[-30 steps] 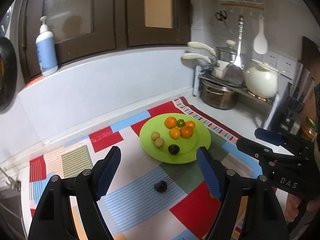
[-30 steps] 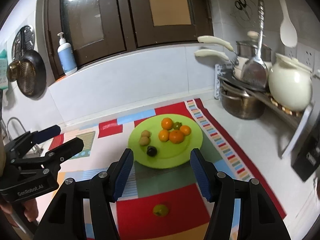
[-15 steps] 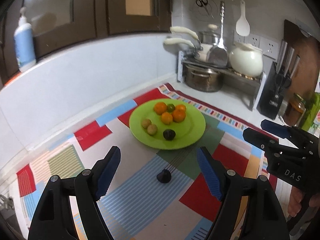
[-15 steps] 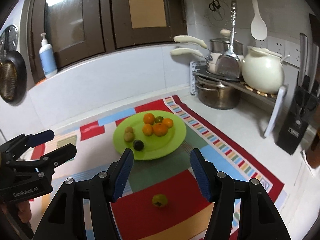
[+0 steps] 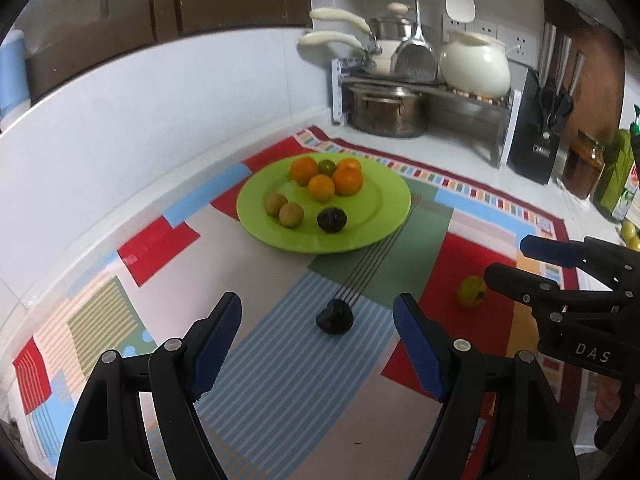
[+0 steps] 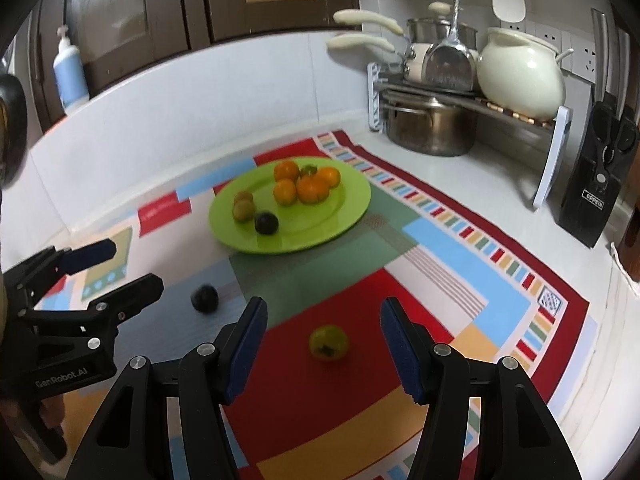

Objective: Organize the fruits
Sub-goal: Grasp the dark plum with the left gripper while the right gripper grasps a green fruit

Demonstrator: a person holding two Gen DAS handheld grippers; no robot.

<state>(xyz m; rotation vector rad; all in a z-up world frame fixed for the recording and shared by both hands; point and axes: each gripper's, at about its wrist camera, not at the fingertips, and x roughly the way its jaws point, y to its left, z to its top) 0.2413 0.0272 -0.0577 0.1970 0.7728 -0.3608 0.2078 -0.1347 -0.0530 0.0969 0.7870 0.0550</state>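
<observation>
Now lower than a second ago, the left gripper (image 5: 317,350) frames the dark fruit (image 5: 335,317) at lower centre and the right gripper (image 6: 323,350) the green fruit (image 6: 328,342), fingers spread, both pickups imminent.

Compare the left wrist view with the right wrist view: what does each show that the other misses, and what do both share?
Only the left wrist view shows the jar and green bottle beside the knife block. Only the right wrist view shows the whole pump bottle on the ledge. Both share the green plate of fruit, the loose dark fruit, the loose green fruit and open, empty tongs.
</observation>
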